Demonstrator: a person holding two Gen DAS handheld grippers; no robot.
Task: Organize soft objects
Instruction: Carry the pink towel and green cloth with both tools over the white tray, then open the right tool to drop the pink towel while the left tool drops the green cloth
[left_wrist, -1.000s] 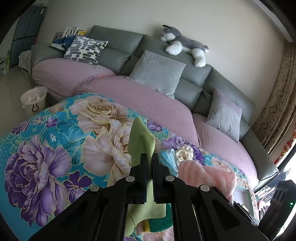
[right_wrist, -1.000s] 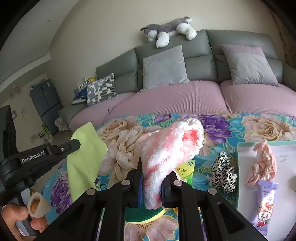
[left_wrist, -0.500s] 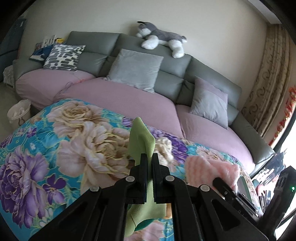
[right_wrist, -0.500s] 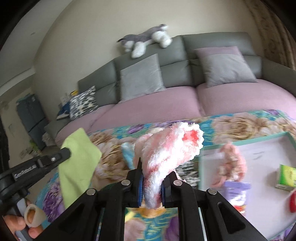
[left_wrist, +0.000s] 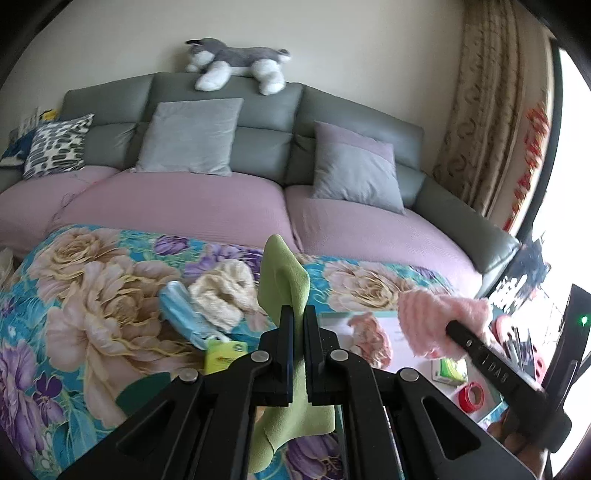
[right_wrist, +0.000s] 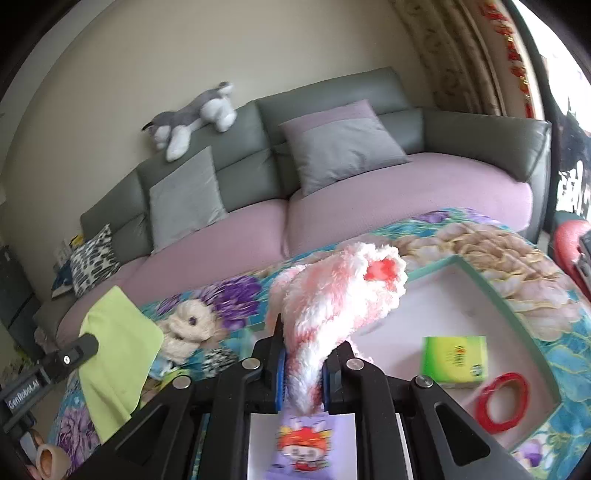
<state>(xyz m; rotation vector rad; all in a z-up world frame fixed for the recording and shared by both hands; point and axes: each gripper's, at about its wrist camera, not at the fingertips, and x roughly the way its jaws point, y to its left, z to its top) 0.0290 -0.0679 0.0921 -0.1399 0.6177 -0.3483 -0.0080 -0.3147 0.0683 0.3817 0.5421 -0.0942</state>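
My left gripper (left_wrist: 298, 314) is shut on a green cloth (left_wrist: 282, 277) that sticks up between its fingers and hangs below them. My right gripper (right_wrist: 303, 339) is shut on a fluffy pink and white sock (right_wrist: 332, 295), held above a white tray with a teal rim (right_wrist: 509, 314). In the left wrist view the pink sock (left_wrist: 439, 325) and the right gripper's finger show at the right, over the tray. In the right wrist view the green cloth (right_wrist: 114, 350) and the left gripper show at the left. A cream fluffy item (left_wrist: 221, 291) lies on the floral blanket (left_wrist: 92, 295).
In the tray lie a green packet (right_wrist: 454, 358), a red ring (right_wrist: 502, 398), a purple snack packet (right_wrist: 306, 446) and a pink scrunchie (left_wrist: 369, 336). A blue item (left_wrist: 184, 314) and another green packet (left_wrist: 221, 354) lie on the blanket. Behind stands a sofa (left_wrist: 258, 199) with cushions and a plush husky (left_wrist: 236, 62).
Both grippers swung to the right with their loads. The tray has come under the right gripper, and the blanket's left part has slid out of the left view.
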